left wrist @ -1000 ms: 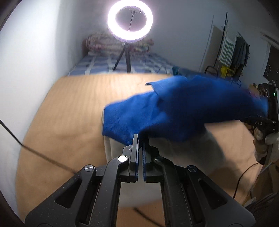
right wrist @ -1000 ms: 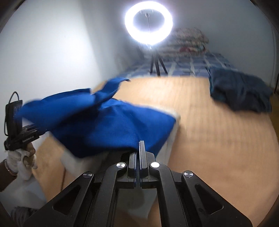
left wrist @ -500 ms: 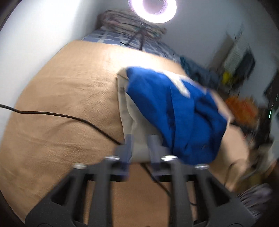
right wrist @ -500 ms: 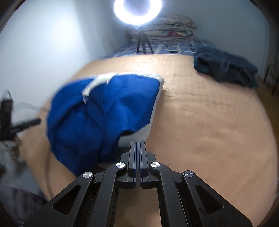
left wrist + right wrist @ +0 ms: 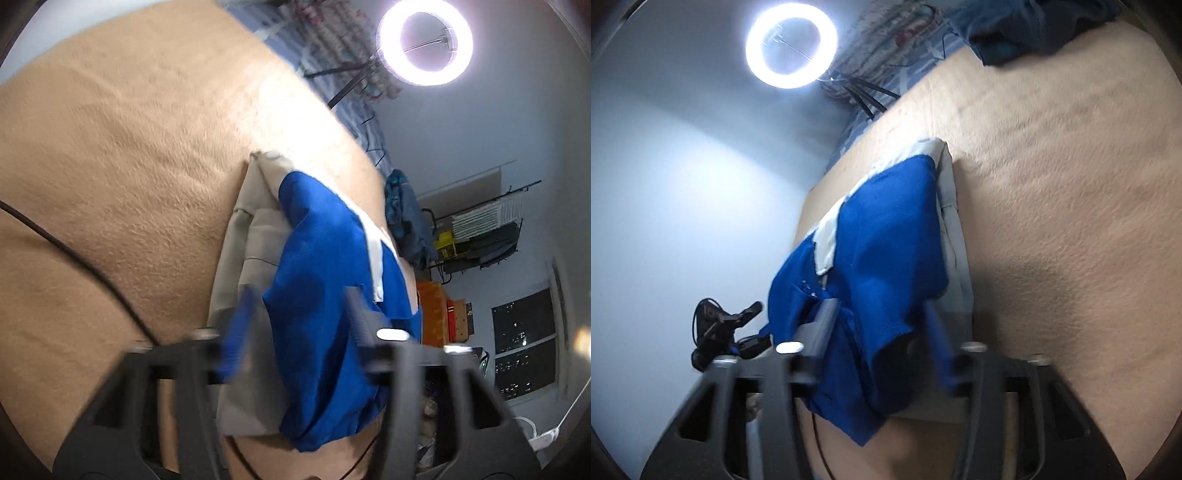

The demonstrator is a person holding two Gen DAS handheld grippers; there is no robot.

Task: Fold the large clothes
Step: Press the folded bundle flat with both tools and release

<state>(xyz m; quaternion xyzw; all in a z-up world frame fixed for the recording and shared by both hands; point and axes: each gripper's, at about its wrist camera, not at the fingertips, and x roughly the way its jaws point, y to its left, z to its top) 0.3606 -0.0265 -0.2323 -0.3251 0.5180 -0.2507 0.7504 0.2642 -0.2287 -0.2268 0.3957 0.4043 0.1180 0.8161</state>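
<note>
Lying rumpled on the tan bed point(image 5: 122, 155), the blue-and-cream garment point(image 5: 325, 295) is judged soft, light and limp, best pinched at a hem corner, while the left gripper point(image 5: 299, 325) and right gripper point(image 5: 879, 328), jaws just parted, are seen released, nothing held.

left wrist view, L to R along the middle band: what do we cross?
Black cable → tan blanket → beige fabric → blue garment → dark blue clothes heap → wire rack.
</note>
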